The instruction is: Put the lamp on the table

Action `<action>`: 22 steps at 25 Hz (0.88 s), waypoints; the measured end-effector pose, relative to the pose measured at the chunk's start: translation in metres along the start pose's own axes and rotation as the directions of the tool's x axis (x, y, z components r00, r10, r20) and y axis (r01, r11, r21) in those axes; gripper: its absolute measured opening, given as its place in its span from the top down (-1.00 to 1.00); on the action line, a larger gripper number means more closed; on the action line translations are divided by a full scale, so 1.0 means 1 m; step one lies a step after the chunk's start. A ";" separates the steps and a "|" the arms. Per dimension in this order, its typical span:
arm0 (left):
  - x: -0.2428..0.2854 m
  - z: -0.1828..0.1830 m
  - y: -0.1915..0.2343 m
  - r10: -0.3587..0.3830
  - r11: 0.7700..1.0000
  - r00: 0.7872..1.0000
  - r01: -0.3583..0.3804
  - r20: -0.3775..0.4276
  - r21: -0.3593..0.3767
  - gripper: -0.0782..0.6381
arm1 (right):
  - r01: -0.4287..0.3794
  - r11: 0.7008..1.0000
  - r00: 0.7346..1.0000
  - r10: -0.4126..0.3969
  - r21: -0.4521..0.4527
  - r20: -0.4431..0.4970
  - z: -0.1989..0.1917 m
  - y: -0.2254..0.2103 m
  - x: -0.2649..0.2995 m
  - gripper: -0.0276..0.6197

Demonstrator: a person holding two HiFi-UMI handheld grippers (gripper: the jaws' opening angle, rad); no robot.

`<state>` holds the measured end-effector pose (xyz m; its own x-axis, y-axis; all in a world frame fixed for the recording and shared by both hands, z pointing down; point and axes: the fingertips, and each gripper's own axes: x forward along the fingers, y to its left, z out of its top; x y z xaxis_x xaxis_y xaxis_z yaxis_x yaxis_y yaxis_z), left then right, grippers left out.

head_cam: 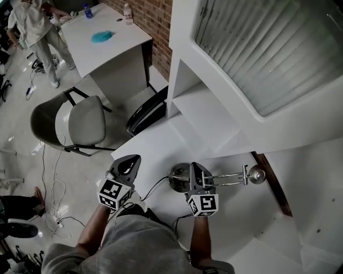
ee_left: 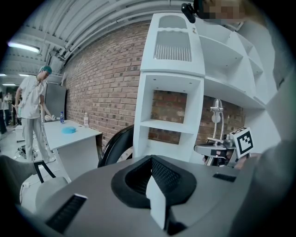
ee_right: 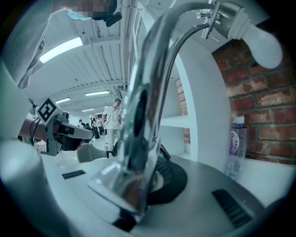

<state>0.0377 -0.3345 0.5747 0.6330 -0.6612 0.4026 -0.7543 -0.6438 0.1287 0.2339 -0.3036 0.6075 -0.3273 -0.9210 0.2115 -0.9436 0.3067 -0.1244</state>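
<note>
At the far left a person [head_cam: 35, 32] in pale clothes stands on the floor beside a separate white desk [head_cam: 115, 48]. On the desk lie a blue object [head_cam: 101, 36], a small blue bottle [head_cam: 88, 10] and a white bottle [head_cam: 128, 14] close to the brick wall [head_cam: 155, 18]; their labels are too small to read. Nearer, a grey chair [head_cam: 80, 120] stands well apart from the work surface, with cables [head_cam: 53, 198] trailing over the floor below it. A black curved shape [head_cam: 147, 109], perhaps a second chair, sits between the desk and the white shelf unit [head_cam: 214, 107].

The left gripper [head_cam: 130, 162] hangs at the edge of the white table [head_cam: 155, 150], with its jaws together and nothing between them. Its marker cube bears only a black-and-white square pattern, no letters.

Just to its right is the chrome lamp [head_cam: 178, 177]. Its round base is over the table in front of the shelf unit, and its arm reaches right to the head. Whether the base touches the surface cannot be told. The right gripper [head_cam: 195, 172] is clamped tight on the lamp's stem, just above the base. In the right gripper view the stem rises between the jaws and curves over to a white bulb [ee_right: 259, 41].

The shelf unit stands close behind the lamp. Farther right, against the brick, stands a clear plastic bottle [ee_right: 236, 143] with a white label printed in red script, not legible.
</note>
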 end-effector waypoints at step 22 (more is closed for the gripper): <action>-0.023 -0.002 0.010 0.041 0.999 0.999 -0.041 0.024 -0.014 0.77 | 0.000 0.995 1.000 -0.001 -0.100 -0.013 -0.006 0.028 0.011 0.86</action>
<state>0.0154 -0.3251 0.5683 0.6055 -0.6964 0.3853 -0.7819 -0.6109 0.1246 0.2036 -0.3041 0.6119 -0.3270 -0.9179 0.2246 -0.9437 0.3297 -0.0266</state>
